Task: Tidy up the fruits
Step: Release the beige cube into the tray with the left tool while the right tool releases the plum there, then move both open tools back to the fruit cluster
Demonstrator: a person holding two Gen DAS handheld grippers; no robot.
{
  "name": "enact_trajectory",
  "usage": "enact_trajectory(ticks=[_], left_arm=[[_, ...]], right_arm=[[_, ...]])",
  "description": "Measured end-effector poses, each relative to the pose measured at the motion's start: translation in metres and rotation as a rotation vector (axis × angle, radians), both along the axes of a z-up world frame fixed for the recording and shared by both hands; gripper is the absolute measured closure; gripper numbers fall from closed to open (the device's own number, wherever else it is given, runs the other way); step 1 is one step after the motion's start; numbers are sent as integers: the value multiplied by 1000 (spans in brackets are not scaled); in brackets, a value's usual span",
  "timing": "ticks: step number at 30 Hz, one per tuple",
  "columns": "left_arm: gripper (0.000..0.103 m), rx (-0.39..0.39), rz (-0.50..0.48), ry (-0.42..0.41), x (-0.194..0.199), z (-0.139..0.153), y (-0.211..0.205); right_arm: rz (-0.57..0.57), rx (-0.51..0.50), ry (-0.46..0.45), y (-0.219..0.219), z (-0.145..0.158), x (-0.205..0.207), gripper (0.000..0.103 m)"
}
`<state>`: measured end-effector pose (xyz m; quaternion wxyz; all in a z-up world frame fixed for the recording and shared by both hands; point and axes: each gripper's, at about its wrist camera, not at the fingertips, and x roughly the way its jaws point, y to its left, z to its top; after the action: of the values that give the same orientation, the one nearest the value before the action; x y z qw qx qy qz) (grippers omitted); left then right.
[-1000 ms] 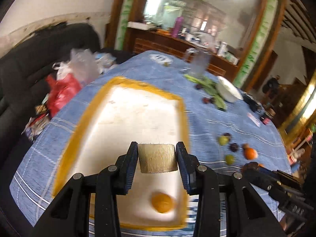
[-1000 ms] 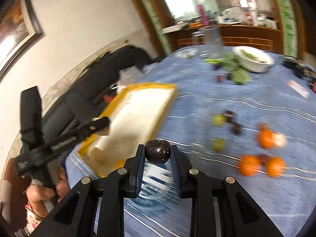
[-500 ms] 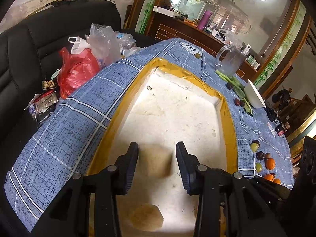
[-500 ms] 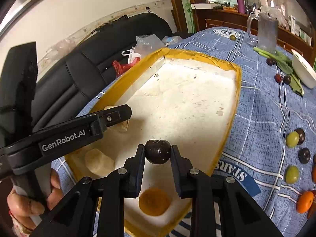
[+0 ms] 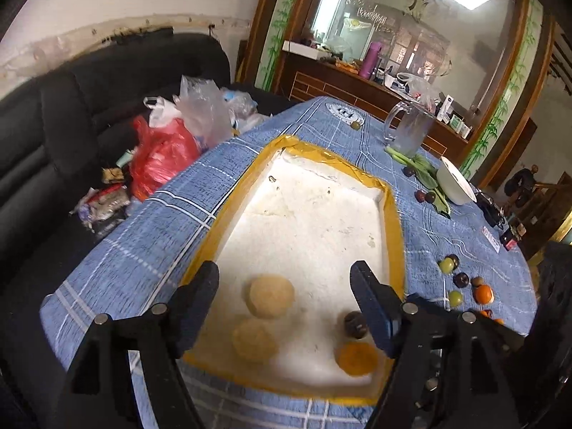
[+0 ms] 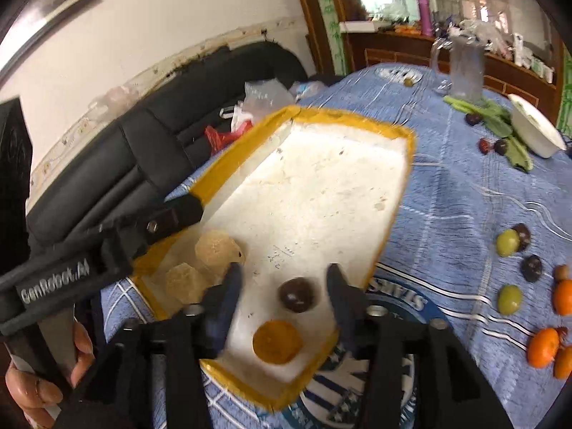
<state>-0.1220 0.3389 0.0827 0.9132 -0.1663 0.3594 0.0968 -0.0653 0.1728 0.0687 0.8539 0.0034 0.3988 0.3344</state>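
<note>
Left wrist view
Left gripper (image 5: pixel 286 293): jaws spread wide, holding nothing, above the near end of the tray.
Tray: white foam tray with yellow taped rim (image 5: pixel 393 214) lies on the counter covered by a blue checked cloth (image 5: pixel 150 228).
Fruit in tray: two pale tan round fruits (image 5: pixel 271 296) touching each other, a dark brown plum (image 5: pixel 354 325) just beside an orange mandarin (image 5: pixel 357 359).
Around: red plastic bag (image 5: pixel 161 153) on the black sofa (image 5: pixel 53 114); clear glass jug (image 5: pixel 407 130), green leaves (image 5: pixel 425 171) and white bowl (image 5: pixel 455 182) at the far end.

Right wrist view
Right gripper (image 6: pixel 282 286): jaws released; the dark brown plum (image 6: pixel 297 295) rests on the tray floor between them, touching neither.
In the way: the left gripper's black body (image 6: pixel 103 246) crosses the tray's left rim, partly covering the tan fruits (image 6: pixel 218 250).
Loose fruit on cloth: green round fruits (image 6: pixel 507 243), dark plums (image 6: pixel 531 268), orange mandarins (image 6: pixel 543 346), well apart from the tray.
</note>
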Motion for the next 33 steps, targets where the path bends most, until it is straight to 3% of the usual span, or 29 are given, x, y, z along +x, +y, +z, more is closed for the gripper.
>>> enact_trajectory(ticks=[6, 15, 27, 33], left_arm=[[28, 90, 5, -58, -35, 17, -40], [22, 216, -55, -123, -60, 37, -97], [22, 254, -117, -103, -65, 38, -131], [22, 226, -148, -67, -53, 28, -135]], right_arm=[[-94, 64, -19, -49, 10, -30, 43], [-275, 171, 45, -132, 3, -59, 40], [-381, 207, 27, -181, 3, -71, 34], [-415, 208, 45, -200, -5, -62, 34]])
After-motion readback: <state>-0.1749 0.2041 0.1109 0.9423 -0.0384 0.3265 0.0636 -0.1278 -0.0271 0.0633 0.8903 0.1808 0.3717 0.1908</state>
